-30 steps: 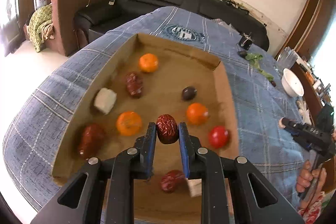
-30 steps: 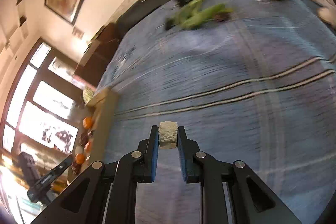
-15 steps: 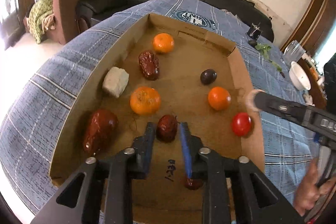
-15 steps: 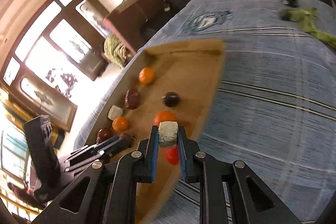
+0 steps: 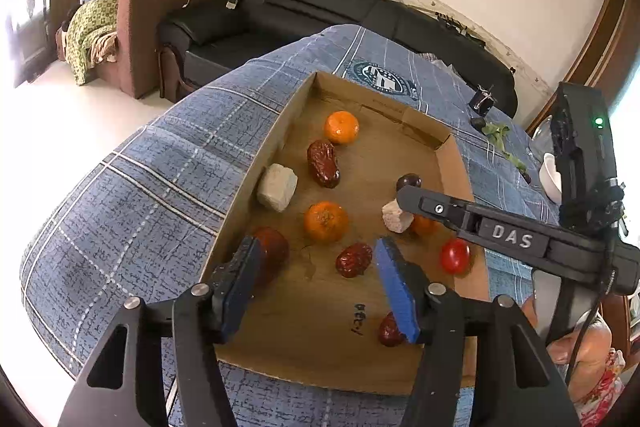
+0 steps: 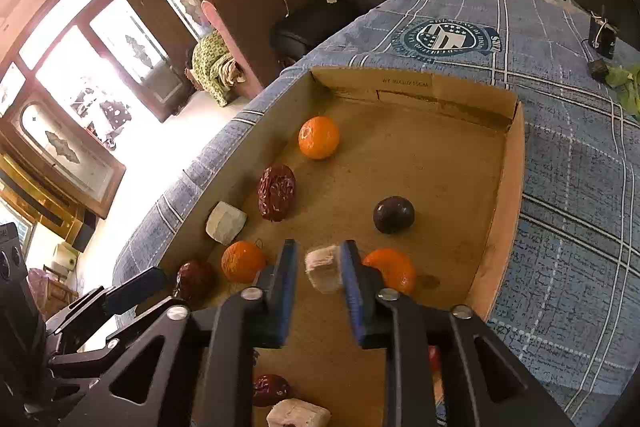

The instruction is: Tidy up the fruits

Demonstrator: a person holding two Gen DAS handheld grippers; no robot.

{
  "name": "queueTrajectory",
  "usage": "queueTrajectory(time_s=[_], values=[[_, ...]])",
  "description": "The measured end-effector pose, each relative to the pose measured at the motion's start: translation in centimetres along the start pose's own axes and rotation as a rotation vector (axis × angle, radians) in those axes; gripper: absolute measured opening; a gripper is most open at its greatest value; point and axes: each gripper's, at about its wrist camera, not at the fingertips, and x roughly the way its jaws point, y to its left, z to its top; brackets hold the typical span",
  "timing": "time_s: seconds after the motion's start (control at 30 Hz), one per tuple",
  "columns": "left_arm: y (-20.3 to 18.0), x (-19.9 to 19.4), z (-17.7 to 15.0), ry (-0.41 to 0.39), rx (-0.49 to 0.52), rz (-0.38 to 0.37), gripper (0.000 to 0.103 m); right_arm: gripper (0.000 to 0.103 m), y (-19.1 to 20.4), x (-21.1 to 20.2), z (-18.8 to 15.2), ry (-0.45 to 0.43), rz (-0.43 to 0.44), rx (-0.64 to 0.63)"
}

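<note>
A shallow cardboard tray (image 5: 456,163) on the blue plaid cloth holds oranges, red dates, a dark plum (image 6: 393,214), a red tomato (image 5: 455,255) and pale chunks. My left gripper (image 5: 316,279) is open over the tray's near end. A red date (image 5: 353,259) lies on the tray floor between its fingers. My right gripper (image 6: 318,267) reaches into the tray from the right. A pale chunk (image 6: 323,268) sits between its pads against the right pad, with a gap on the left. That chunk also shows in the left wrist view (image 5: 396,217).
A black sofa (image 5: 320,15) and a brown armchair (image 5: 160,11) stand behind the table. A white bowl (image 5: 550,177), green leaves (image 5: 500,135) and a black clip (image 5: 482,99) lie on the cloth to the right of the tray.
My left gripper has opened and let the date down onto the tray floor. My right gripper has swung over the tray with the pale chunk and has opened a little.
</note>
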Motion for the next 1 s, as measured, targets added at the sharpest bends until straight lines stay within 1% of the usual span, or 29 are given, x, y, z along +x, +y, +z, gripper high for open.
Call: queueTrajectory(time_s=[0.03, 0.13, 0.2, 0.27, 0.33, 0.37, 0.47, 0.5, 0.57, 0.63, 0.7, 0.77, 0.83, 0.9, 1.0], values=[[-0.1, 0.1, 0.0, 0.005, -0.002, -0.001, 0.06, 0.034, -0.1, -0.2, 0.0, -0.007, -0.004, 0.003], [-0.7, 0.1, -0.2, 0.007, 0.008, -0.004, 0.06, 0.034, -0.2, -1.8, -0.2, -0.041, -0.01, 0.013], [-1.5, -0.2, -0.4, -0.004, 0.029, 0.002, 0.06, 0.037, -0.6, -3.6, -0.7, -0.083, -0.015, 0.024], [-2.5, -0.6, -0.5, -0.024, 0.06, 0.019, 0.06, 0.052, -1.1, -5.7, -1.6, -0.133, -0.035, 0.049], [-3.9, -1.0, -0.7, -0.052, 0.098, 0.038, 0.066, 0.057, -2.0, -8.0, -3.1, -0.19, -0.069, 0.081], [-4.7, -1.4, -0.8, -0.071, 0.121, 0.049, 0.068, 0.057, -2.3, -8.8, -3.6, -0.21, -0.085, 0.093], [-7.0, -2.1, -1.3, -0.121, 0.18, 0.094, 0.077, 0.059, -3.6, -11.2, -5.7, -0.268, -0.15, 0.139], [-7.8, -2.3, -1.5, -0.136, 0.197, 0.111, 0.082, 0.06, -4.0, -12.0, -6.4, -0.286, -0.171, 0.154], [-9.4, -2.8, -1.9, -0.172, 0.227, 0.135, 0.087, 0.063, -4.9, -13.4, -8.0, -0.322, -0.204, 0.185], [-10.5, -3.2, -2.3, -0.194, 0.244, 0.144, 0.093, 0.065, -5.4, -14.3, -9.0, -0.342, -0.224, 0.198], [-11.9, -3.4, -2.6, -0.209, 0.264, 0.156, 0.094, 0.068, -5.7, -15.1, -10.0, -0.354, -0.25, 0.196], [-13.0, -3.3, -2.8, -0.215, 0.286, 0.165, 0.095, 0.073, -5.8, -15.6, -10.7, -0.37, -0.284, 0.185], [-14.2, -3.3, -3.2, -0.214, 0.31, 0.174, 0.096, 0.077, -5.9, -16.1, -11.4, -0.383, -0.315, 0.17], [-15.0, -3.1, -3.4, -0.212, 0.318, 0.197, 0.096, 0.079, -6.2, -16.4, -11.9, -0.391, -0.336, 0.166], [-15.8, -2.6, -3.7, -0.183, 0.324, 0.198, 0.096, 0.079, -7.1, -16.6, -12.5, -0.39, -0.333, 0.18]])
